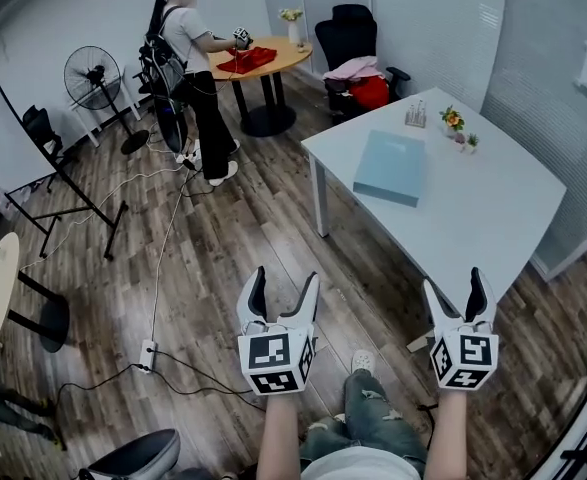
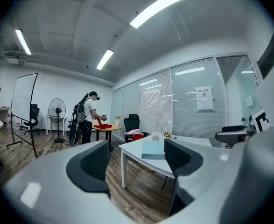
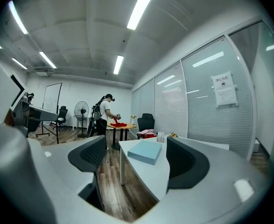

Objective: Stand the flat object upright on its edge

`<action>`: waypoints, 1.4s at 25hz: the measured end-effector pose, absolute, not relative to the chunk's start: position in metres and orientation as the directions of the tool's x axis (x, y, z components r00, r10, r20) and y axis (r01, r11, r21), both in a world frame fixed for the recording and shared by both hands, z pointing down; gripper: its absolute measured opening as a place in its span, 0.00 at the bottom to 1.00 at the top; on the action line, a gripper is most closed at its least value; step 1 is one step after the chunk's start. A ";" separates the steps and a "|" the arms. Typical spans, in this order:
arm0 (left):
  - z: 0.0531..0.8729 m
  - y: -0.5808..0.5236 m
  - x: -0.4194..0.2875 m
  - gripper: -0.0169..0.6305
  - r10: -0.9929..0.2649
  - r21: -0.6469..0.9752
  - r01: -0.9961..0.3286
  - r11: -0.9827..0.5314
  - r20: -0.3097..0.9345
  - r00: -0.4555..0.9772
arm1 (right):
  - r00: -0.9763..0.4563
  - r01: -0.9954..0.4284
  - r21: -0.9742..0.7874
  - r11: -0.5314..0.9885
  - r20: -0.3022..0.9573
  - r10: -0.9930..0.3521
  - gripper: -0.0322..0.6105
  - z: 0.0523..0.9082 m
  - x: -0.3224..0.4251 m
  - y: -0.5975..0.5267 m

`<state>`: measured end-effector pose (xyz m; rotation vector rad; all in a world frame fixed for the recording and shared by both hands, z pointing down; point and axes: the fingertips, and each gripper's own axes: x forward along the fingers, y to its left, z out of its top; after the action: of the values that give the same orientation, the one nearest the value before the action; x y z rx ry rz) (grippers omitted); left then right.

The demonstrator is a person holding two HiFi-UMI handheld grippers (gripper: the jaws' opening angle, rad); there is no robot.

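Head view: blue box [image 1: 390,167] lies flat on the desk [image 1: 493,218], upper right, untouched; left claw [image 1: 285,280] and right claw [image 1: 454,286], lower centre, gape empty, so upending remains.

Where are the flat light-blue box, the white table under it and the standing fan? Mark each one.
flat light-blue box [image 1: 390,166]: head view, middle of its top face.
white table [image 1: 493,213]: head view, bare top right of the box.
standing fan [image 1: 93,74]: head view, centre of its round head.
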<state>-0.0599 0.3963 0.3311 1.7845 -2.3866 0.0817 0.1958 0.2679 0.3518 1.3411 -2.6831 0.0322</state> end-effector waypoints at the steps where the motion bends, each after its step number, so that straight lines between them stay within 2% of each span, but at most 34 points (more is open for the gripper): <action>1: 0.330 0.388 -0.062 0.58 -0.948 0.052 -0.956 0.287 0.158 -0.276 | -0.596 -0.795 0.042 0.605 0.134 -0.792 0.71 0.352 0.192 0.259; 21: 0.320 0.190 -0.106 0.58 -0.942 0.051 -0.950 0.309 0.150 -0.299 | -0.633 -0.767 0.027 0.642 0.136 -0.762 0.75 0.345 0.136 0.050; 35: 0.330 0.134 -0.130 0.58 -0.928 0.048 -0.939 0.339 0.181 -0.326 | -0.632 -0.767 0.001 0.641 0.167 -0.757 0.75 0.360 0.118 -0.013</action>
<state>-0.1303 0.1345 0.3304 1.7080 -2.4216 0.0971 0.1178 -0.0133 0.3596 1.2654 -2.7059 0.1050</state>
